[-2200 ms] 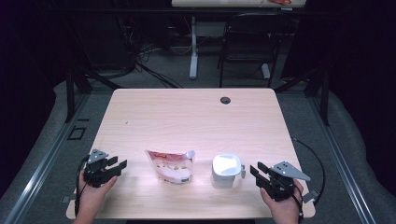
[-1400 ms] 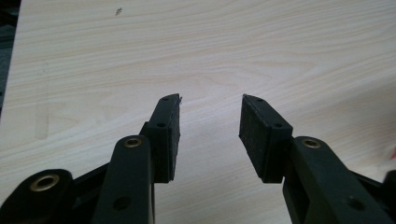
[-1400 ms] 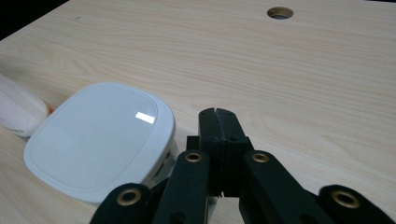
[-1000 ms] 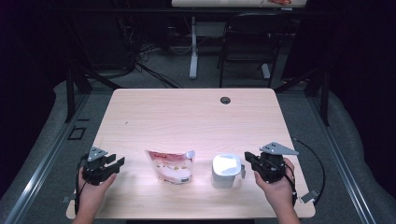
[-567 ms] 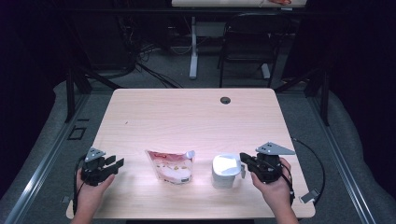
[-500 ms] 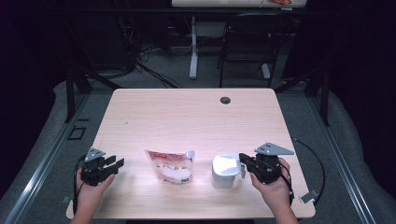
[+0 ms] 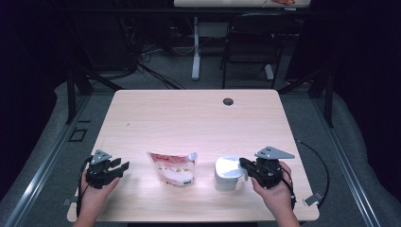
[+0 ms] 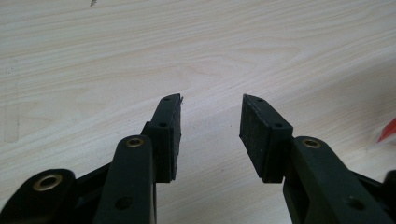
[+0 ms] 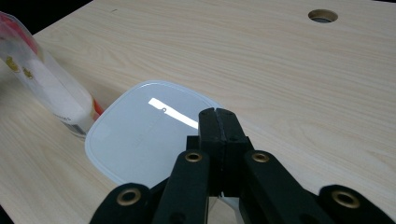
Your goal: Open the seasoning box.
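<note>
A white square container with a closed lid point(image 7: 227, 173) stands near the table's front edge, right of centre. My right gripper point(image 7: 243, 163) is shut, its tips over the container's right edge; in the right gripper view the closed jaws point(image 9: 218, 114) hover above the glossy lid point(image 9: 140, 135) with nothing between them. A clear pouch with red print point(image 7: 174, 168) lies flat left of the container and shows in the right gripper view as the pouch point(image 9: 46, 88). My left gripper point(image 7: 122, 164) rests at the front left, open over bare wood point(image 8: 210, 112), nothing between its pads.
The light wooden table point(image 7: 189, 118) has a round cable hole point(image 7: 228, 101) at its far side. A red corner of the pouch point(image 8: 387, 132) shows at the right edge of the left gripper view. A chair and desk legs stand beyond the table on the dark floor.
My right gripper has moved left from the table's right front until its shut tips reach over the white container. The left gripper has stayed put.
</note>
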`<state>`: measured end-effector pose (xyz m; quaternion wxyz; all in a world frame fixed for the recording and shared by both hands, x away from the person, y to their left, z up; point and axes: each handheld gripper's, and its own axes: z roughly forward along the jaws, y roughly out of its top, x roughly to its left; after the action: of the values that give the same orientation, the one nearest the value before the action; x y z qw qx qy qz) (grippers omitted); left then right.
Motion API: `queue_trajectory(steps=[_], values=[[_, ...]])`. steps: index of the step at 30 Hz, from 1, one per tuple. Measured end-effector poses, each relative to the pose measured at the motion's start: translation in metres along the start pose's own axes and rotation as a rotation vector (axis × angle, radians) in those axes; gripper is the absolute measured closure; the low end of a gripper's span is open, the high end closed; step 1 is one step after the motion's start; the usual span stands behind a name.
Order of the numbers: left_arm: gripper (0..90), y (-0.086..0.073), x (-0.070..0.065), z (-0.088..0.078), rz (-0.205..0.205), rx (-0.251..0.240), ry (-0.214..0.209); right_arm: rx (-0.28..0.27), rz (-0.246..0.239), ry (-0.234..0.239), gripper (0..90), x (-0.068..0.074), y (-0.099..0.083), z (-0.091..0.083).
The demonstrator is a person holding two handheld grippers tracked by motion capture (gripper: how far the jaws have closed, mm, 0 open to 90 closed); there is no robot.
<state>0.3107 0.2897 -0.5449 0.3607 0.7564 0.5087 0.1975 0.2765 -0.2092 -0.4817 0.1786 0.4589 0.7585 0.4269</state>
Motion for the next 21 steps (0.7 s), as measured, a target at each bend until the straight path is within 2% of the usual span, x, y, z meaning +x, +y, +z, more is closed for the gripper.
queue_trajectory(steps=[10, 21], values=[[58.4, -0.0010, 0.0044, -0.0013, -0.016, -0.008, 0.005, -0.004, 0.012, 0.016, 90.0, -0.0011, -0.0017, -0.0015], [58.1, -0.0016, 0.0052, -0.0031, -0.016, 0.001, 0.011, -0.015, 0.029, 0.034, 90.0, -0.0045, -0.0043, -0.0023]])
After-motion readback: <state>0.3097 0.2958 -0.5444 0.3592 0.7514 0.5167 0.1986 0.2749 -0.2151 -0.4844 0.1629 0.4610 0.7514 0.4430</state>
